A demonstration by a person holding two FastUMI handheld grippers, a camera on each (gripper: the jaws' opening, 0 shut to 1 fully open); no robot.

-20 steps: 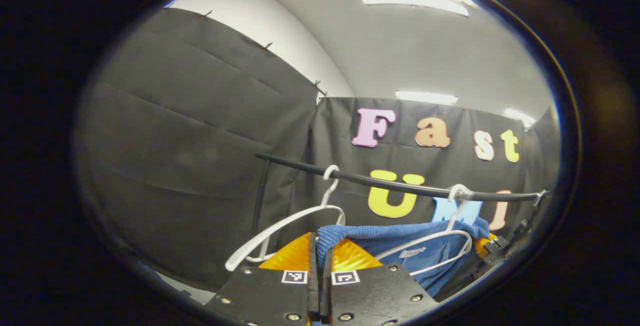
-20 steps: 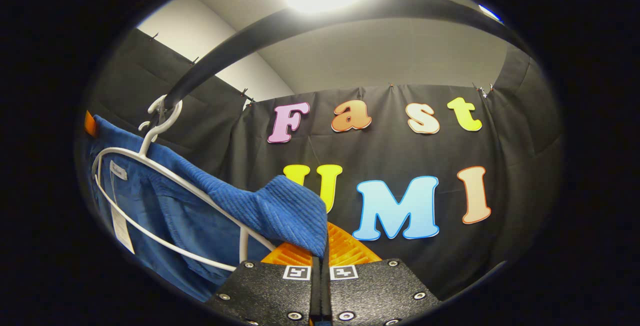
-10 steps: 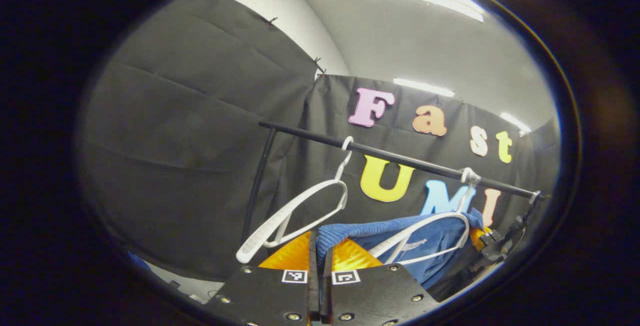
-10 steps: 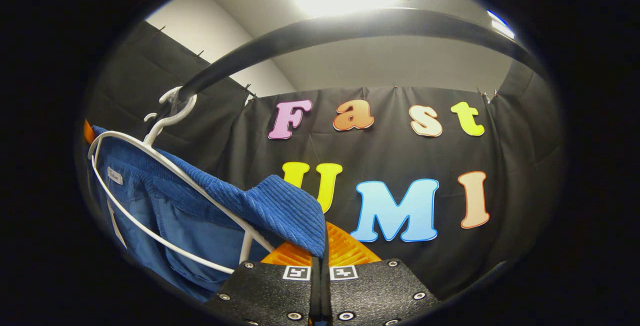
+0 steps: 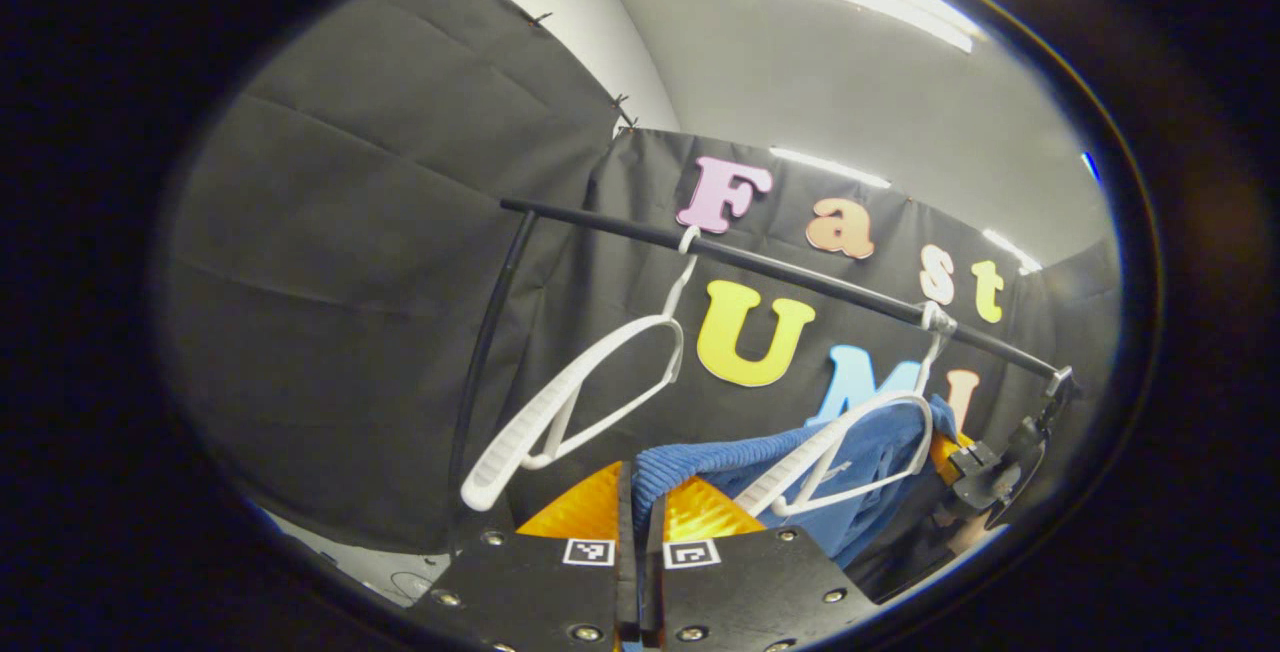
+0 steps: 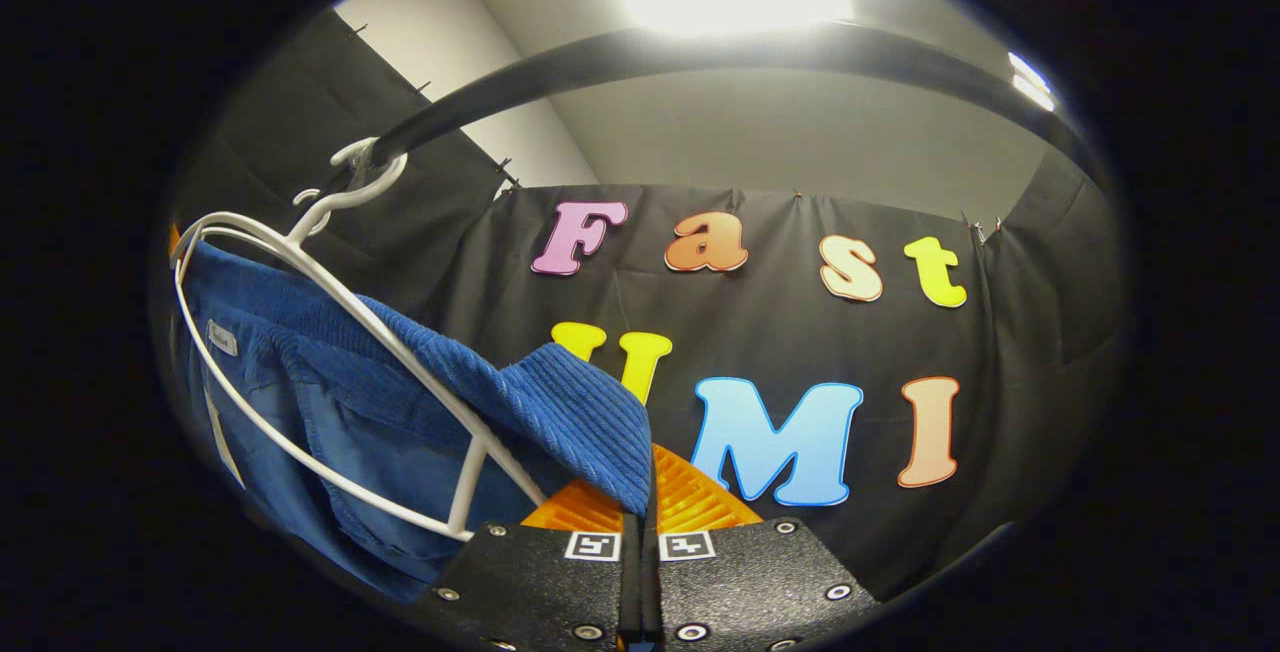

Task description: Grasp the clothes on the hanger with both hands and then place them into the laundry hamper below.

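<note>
L gripper [image 5: 640, 517] & R gripper [image 6: 640, 512]: jaws closed, each pinching blue garment [image 5: 700, 457] edge. Garment stretching lengthwise between them, partly draping its hanger [image 6: 330, 372]. Left gripper view adding a bare hanger [image 5: 570, 402] on rail [image 5: 780, 272].

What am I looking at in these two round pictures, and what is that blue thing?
There is no robot here: a person holds a two-finger tool in each hand, and a small camera rides on each. One picture looks along the left gripper, the other along the right gripper. Each tool's fingers are closed on an edge of the blue garment, which is draped over a white hanger hooked on a black rail. An empty hanger hangs on the same rail in the left gripper view.
</note>
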